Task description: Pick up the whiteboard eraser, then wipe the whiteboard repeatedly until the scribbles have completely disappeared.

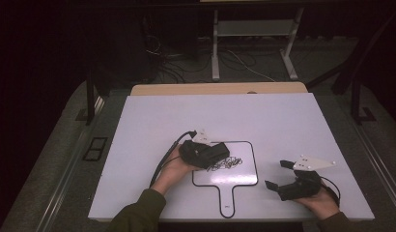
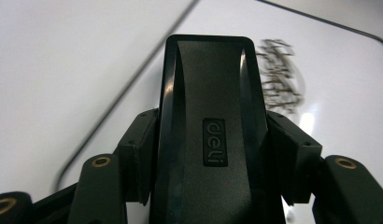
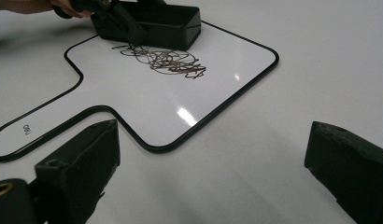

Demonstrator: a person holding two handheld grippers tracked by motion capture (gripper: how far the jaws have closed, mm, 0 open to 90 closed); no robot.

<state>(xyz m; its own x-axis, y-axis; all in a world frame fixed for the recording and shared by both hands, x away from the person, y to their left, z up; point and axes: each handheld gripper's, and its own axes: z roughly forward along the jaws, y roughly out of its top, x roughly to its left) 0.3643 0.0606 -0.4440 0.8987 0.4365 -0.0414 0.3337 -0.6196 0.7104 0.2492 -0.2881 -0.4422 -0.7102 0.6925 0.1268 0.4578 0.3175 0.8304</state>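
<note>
While the eraser (image 2: 208, 135) is clamped in the left claw (image 1: 209, 155), it is held at the near edge of the scribble (image 1: 226, 163) on the board (image 1: 244, 175), so wiping appears under way. A firm sweep across the marks is called for next. The right claw (image 1: 278, 174) is kept wide and empty, well apart, on bare surface (image 1: 283, 121).

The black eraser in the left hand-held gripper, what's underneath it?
Under the eraser lies the paddle-shaped whiteboard, with brown marker scribbles showing just beside its edge. Whether more scribble lies beneath it cannot be seen; the eraser covers that patch.
</note>
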